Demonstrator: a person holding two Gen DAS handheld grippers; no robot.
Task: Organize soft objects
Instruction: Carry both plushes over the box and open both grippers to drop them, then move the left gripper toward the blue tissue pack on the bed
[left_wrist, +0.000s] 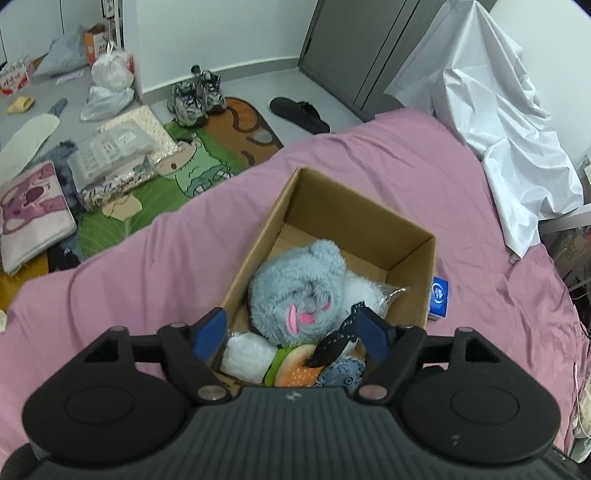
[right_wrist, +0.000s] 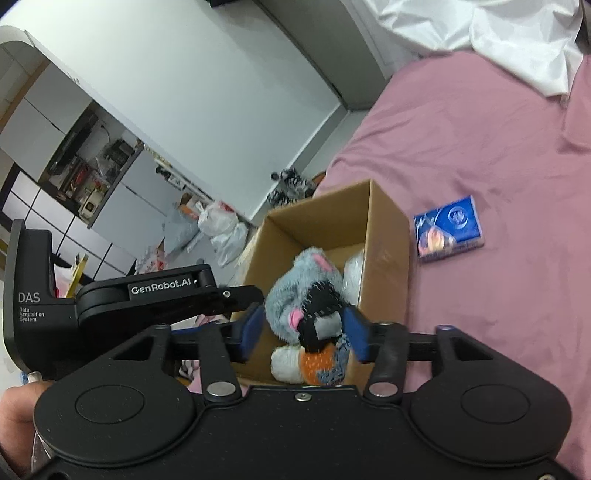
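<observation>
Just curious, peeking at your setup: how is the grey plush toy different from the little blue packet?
The plush toy is grey, fluffy and rounded; the packet is blue, flat and rectangular. The toy sits inside the box; the packet lies outside it on the pink sheet. The toy looks far bigger. Both are on the bed.

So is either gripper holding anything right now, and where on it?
Nothing is held. Both the left gripper and right gripper have open jaws above the cardboard box.

Open brown cardboard box sits on the pink bedsheet, containing a fluffy grey plush toy. Right gripper hangs over it, jaws apart around a black stitched strap. Blue tissue packet lies beside the box.
</observation>
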